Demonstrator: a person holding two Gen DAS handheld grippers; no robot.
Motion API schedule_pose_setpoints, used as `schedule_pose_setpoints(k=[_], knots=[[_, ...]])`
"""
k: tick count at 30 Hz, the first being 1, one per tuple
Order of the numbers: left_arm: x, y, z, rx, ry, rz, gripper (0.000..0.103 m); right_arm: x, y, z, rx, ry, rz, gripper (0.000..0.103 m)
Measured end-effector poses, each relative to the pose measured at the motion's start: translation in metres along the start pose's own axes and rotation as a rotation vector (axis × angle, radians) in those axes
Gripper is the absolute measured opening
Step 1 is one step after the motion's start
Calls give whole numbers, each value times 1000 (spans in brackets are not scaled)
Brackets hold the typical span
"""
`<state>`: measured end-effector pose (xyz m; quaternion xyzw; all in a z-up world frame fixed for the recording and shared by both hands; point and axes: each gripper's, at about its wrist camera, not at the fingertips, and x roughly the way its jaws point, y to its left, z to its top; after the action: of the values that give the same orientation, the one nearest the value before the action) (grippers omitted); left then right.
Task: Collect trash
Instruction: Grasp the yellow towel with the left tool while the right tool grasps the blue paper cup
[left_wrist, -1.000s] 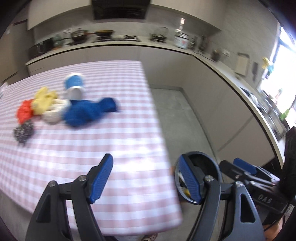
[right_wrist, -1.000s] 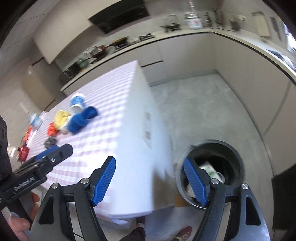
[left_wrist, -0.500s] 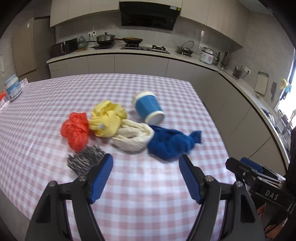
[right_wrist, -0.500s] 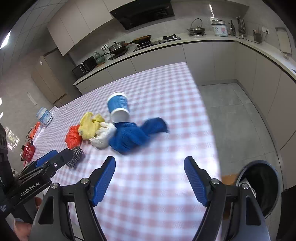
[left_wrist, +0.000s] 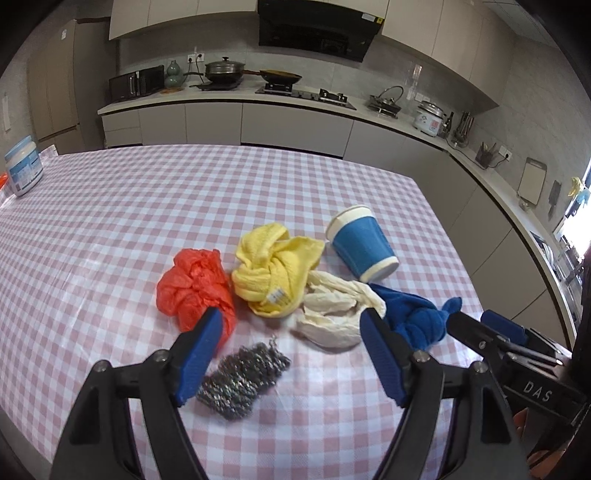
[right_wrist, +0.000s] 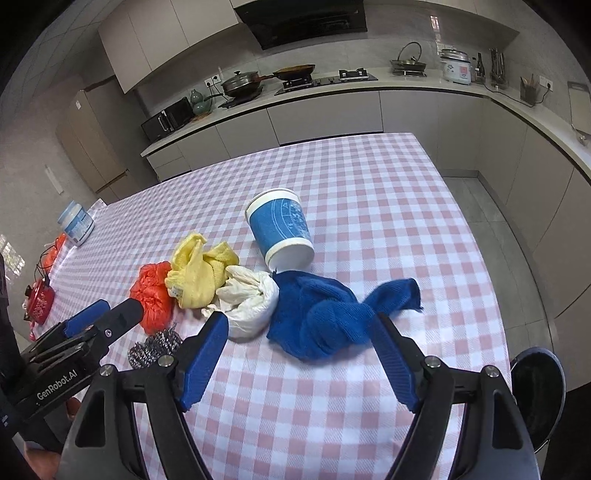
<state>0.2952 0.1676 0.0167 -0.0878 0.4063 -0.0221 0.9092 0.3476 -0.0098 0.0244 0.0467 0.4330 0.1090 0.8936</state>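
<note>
White "DAS" lettering on the black body of the right claw (left_wrist: 476, 334), read in the left wrist view. White "GenRobot.AI" lettering on the black body of the left claw (right_wrist: 107, 314), read in the right wrist view. Small label tag on the yellow cloth (left_wrist: 275, 271), print too small to read. Blue-white jar (left_wrist: 23, 170) at the far counter edge carries a label, unreadable. Blue cup (right_wrist: 280, 229) has a faint pattern, no legible words.

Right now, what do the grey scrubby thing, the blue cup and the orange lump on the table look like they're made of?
Steel wool scourer: coiled metal wire, dull silver glints. Blue cup: likely paper, matte printed sleeve, white rolled rim. Orange plastic bag: thin crinkled plastic film, slightly glossy creases.
</note>
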Motion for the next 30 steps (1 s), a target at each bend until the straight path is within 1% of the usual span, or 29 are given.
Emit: schedule_pose_setpoints(k=[8,11,17,20,23,26,27,28,29,30], knots=[[37,3,18,31,42,-14,78,41,8,21,-27,25,-40,82],[51,3,26,44,57,-13,78,58,6,34,-34,33,-50,82],[78,9,34,44,92,-11,78,90,8,58,-42,42,-47,82],[89,11,37,44,106,-13,78,104,14,64,-70,46,-51,82],[98,13,38,44,118,-24,78,121,18,68,-83,70,-36,82],[104,13,37,43,129,-34,77,137,19,69,-97,95,-41,82],[106,13,36,43,130,-34,76,140,19,70,-98,97,-38,82],[106,12,35,42,129,-33,71,143,18,69,-97,100,-38,82],[107,13,35,38,128,-36,63,145,18,68,-97,98,-38,82],[107,13,35,32,128,-37,59,147,18,67,-97,97,-39,81]])
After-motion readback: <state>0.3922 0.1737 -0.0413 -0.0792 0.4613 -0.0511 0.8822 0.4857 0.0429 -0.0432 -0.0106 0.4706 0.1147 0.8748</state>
